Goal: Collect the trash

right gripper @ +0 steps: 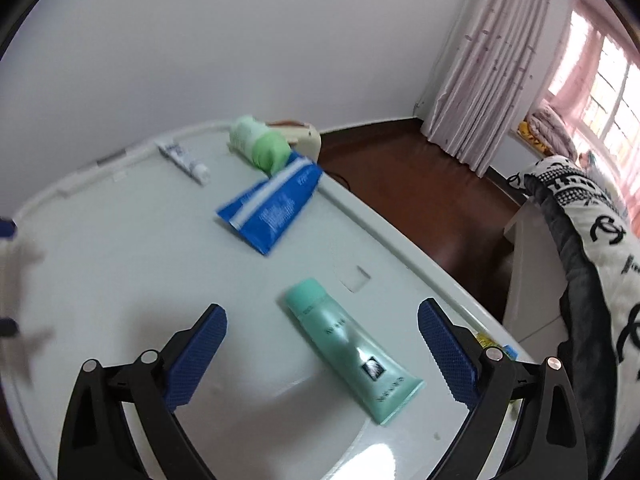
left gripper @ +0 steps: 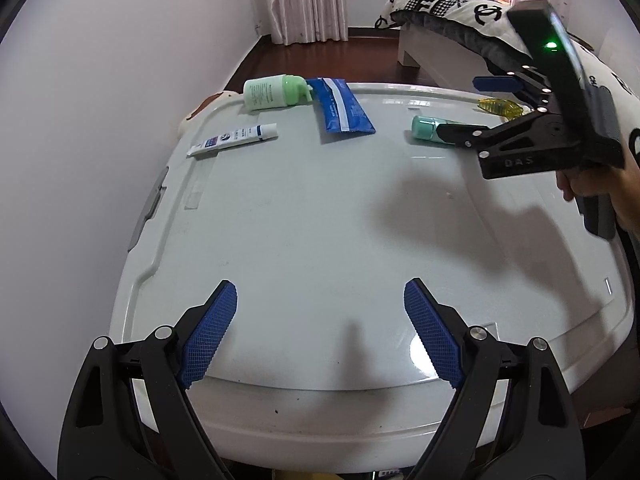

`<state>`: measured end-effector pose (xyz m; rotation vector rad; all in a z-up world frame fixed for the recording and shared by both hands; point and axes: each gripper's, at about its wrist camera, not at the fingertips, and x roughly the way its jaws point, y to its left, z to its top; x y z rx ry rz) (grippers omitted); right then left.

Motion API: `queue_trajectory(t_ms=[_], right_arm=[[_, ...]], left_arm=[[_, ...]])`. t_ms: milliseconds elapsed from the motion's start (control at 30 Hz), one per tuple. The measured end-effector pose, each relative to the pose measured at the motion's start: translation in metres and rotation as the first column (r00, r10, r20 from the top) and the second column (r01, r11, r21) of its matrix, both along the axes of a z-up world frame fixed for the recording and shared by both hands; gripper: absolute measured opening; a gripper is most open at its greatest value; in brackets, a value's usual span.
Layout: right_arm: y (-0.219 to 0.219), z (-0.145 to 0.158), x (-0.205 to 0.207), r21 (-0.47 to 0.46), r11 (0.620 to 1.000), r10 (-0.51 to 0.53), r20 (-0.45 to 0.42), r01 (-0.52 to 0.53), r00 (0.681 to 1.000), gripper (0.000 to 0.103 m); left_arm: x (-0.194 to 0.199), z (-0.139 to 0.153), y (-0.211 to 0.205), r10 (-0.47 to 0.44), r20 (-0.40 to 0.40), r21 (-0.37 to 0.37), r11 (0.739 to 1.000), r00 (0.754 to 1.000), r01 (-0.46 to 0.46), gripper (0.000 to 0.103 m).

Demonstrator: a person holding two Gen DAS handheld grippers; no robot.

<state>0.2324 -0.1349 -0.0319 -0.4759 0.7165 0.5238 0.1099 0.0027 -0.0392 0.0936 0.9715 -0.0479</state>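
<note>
The teal tube point(right gripper: 348, 350) lies flat on the white lid point(right gripper: 120, 272) of a big plastic bin, near the lid's right edge. In the right wrist view its long axis runs on a slant, the round cap end pointing up and to the left and the flat crimped end pointing down to the right. A small dark square label sits near the crimped end, with lines of fine print along the body that are too blurred to read. The right gripper point(right gripper: 322, 354) hangs over this tube with its jaws spread wide; the tube lies between the two blue pads, touching neither, and nothing is gripped. Farther along the lid lies a blue pouch point(left gripper: 343, 105) with a white stripe down its length, its print too small to read. Just beside its far end a pale green bottle point(left gripper: 276, 92) lies on its side, cap toward the pouch. A small white tube point(left gripper: 234, 139) with a blue band and unreadable lettering lies apart from both, near the lid's left edge. A crumpled yellow wrapper point(left gripper: 500, 106) rests at the far right edge of the lid, behind the teal tube. The left gripper point(left gripper: 320, 334) hovers over the bare near part of the lid, jaws wide and empty. In its view the right gripper's black body shows the raised letters "DAS", and a green light glows on the device above it.
</note>
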Motion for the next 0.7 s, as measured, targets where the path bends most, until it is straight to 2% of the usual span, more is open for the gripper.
queue_trajectory(t_ms=[300, 500, 700], right_arm=[[0.004, 0.017, -0.047, 0.069, 0.997, -0.042, 0.008, 0.042, 0.999, 0.097], [-0.009, 0.040, -0.093, 0.123, 0.984, -0.133, 0.016, 0.130, 0.991, 0.098], [-0.026, 0.045, -0.132, 0.104, 0.968, -0.232, 0.018, 0.229, 0.973, 0.098]], left_arm=[[-0.005, 0.006, -0.002, -0.006, 0.017, 0.014, 1.000, 1.000, 0.005, 0.084], [-0.015, 0.018, -0.002, -0.012, 0.055, 0.016, 1.000, 0.998, 0.011, 0.088], [-0.025, 0.025, -0.004, -0.016, 0.094, 0.029, 0.999, 0.995, 0.013, 0.089]])
